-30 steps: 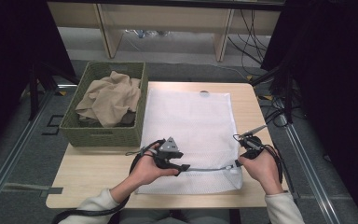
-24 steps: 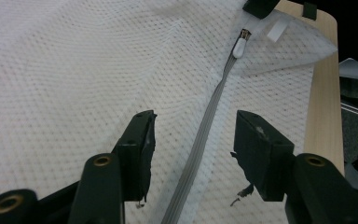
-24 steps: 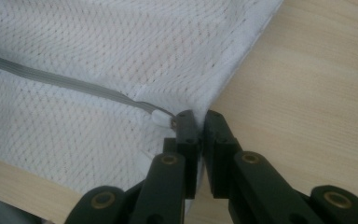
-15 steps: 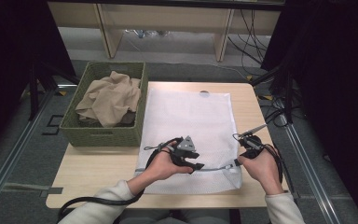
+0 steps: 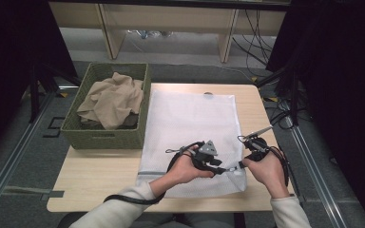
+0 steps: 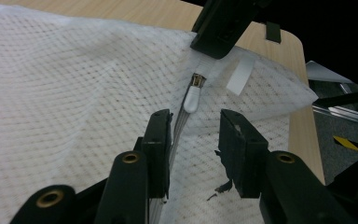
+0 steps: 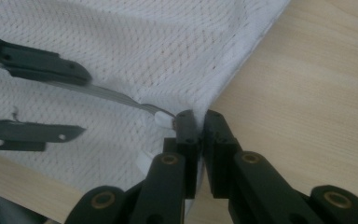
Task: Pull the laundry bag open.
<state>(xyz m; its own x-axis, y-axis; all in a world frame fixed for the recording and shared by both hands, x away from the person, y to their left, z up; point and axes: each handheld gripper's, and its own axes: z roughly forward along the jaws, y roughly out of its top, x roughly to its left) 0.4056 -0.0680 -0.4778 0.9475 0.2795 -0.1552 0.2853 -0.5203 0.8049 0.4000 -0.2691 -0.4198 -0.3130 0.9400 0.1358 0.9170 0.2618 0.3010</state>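
Note:
A white mesh laundry bag point(image 5: 190, 123) lies flat on the wooden table point(image 5: 100, 175). Its grey zipper runs along the near edge and ends in a white pull point(image 6: 192, 99). My left gripper point(image 5: 221, 168) points along that zipper. Its jaws have just been closing and still stand apart, with the zipper tape between them and the pull just beyond the tips point(image 6: 195, 123). My right gripper point(image 5: 240, 165) is shut on the bag's fabric at the zipper's end point(image 7: 199, 116). Its jaw point(image 6: 223, 23) is seen just past the pull in the left gripper view.
A green woven basket point(image 5: 104, 135) stands on the table's left side with a beige cloth point(image 5: 111, 97) heaped in it. Bare wood point(image 7: 307, 93) lies to the right of the bag, near the table's right edge. Cables hang beyond that edge.
My left gripper has slid right along the bag's near edge toward the right gripper, and its jaws have narrowed. The right gripper has kept still.

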